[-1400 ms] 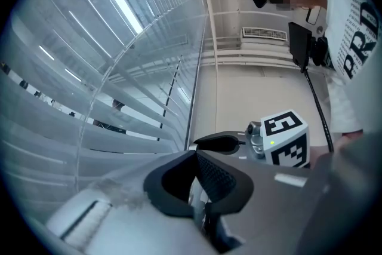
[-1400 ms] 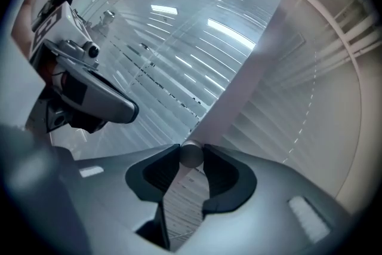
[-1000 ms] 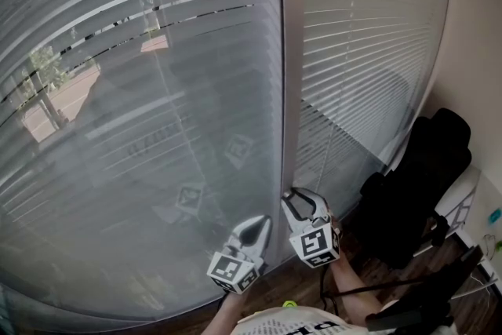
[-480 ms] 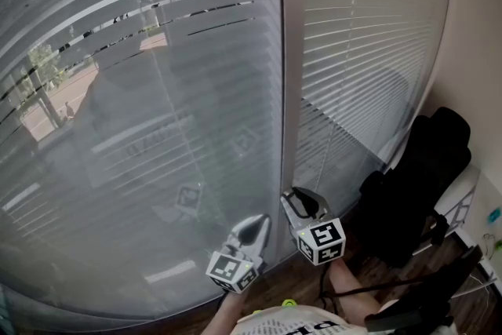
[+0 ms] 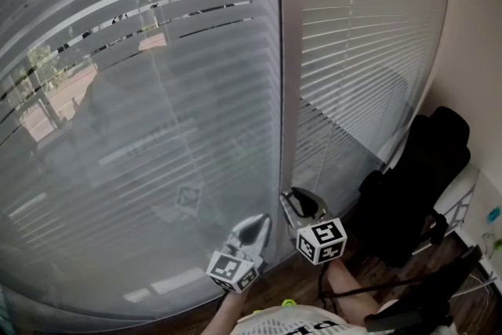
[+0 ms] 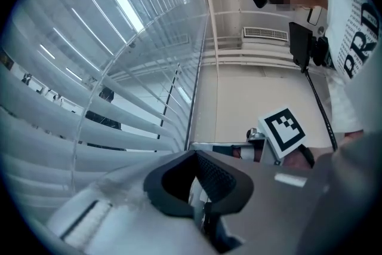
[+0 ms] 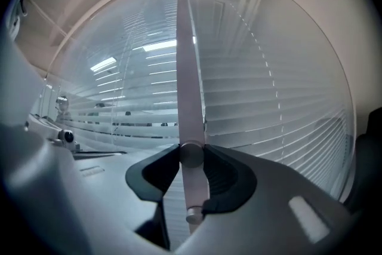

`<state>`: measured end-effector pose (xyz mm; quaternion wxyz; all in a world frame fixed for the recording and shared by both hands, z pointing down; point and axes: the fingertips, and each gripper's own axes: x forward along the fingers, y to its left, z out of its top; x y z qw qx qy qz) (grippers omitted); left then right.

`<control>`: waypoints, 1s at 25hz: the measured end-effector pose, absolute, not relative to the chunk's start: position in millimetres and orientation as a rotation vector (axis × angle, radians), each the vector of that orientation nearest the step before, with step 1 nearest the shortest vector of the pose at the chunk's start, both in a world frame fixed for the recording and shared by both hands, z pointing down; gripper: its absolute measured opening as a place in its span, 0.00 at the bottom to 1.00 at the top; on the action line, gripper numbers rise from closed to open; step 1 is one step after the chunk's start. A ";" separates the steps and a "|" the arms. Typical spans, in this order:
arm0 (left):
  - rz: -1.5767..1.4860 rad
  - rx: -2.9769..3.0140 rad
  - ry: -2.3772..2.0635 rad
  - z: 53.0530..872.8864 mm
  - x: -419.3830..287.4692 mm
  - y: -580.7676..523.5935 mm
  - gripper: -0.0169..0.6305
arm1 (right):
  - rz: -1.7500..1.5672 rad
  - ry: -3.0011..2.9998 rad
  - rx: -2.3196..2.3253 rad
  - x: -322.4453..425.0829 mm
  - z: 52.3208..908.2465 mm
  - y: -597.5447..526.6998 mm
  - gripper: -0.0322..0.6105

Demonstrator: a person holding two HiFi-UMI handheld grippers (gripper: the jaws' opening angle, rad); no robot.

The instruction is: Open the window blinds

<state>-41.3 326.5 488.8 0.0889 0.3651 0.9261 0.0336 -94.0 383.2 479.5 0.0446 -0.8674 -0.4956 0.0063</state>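
1. The right gripper has its jaws clamped on the tilt wand, one pad on each side of the rod near its lower end
2. The left gripper has its jaws closed tip to tip, with nothing clearly held; it sits just left of the right gripper, low before the window
3. The blinds hang fully lowered; the upper slats on the left are tilted, showing the street between them
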 end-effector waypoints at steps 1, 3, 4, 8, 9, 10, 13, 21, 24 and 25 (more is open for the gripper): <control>0.102 1.089 2.755 488.5 -41.3 326.1 0.02 | -0.014 -1.532 -2.674 -93.9 479.4 382.5 0.26; 0.107 1.099 2.750 487.9 -40.2 325.7 0.02 | -0.117 -1.572 -2.748 -93.2 477.6 379.5 0.26; 0.108 1.103 2.747 487.7 -39.6 325.9 0.02 | -0.189 -1.596 -2.797 -92.4 475.7 377.4 0.26; 0.101 1.094 2.748 488.8 -40.0 327.8 0.02 | -0.605 -1.696 -2.991 -87.4 473.3 373.1 0.30; 0.099 1.088 2.750 489.2 -41.0 328.0 0.02 | -0.703 -1.717 -3.025 -85.7 474.0 373.4 0.30; 0.099 1.084 2.751 489.4 -41.9 328.0 0.02 | -0.782 -1.735 -3.050 -84.2 474.8 374.2 0.30; 0.100 1.081 2.753 489.7 -43.2 327.4 0.02 | -0.947 -1.772 -3.081 -81.4 479.3 377.5 0.30; 0.116 1.123 2.742 489.0 -35.1 329.2 0.02 | -0.885 -1.802 -3.069 -81.9 480.9 377.9 0.26; 0.111 1.107 2.747 490.1 -36.4 329.0 0.02 | -0.793 -1.787 -3.041 -82.5 480.2 378.0 0.26; 0.108 1.099 2.751 490.5 -37.0 328.9 0.02 | -0.753 -1.779 -3.027 -82.6 480.0 378.1 0.26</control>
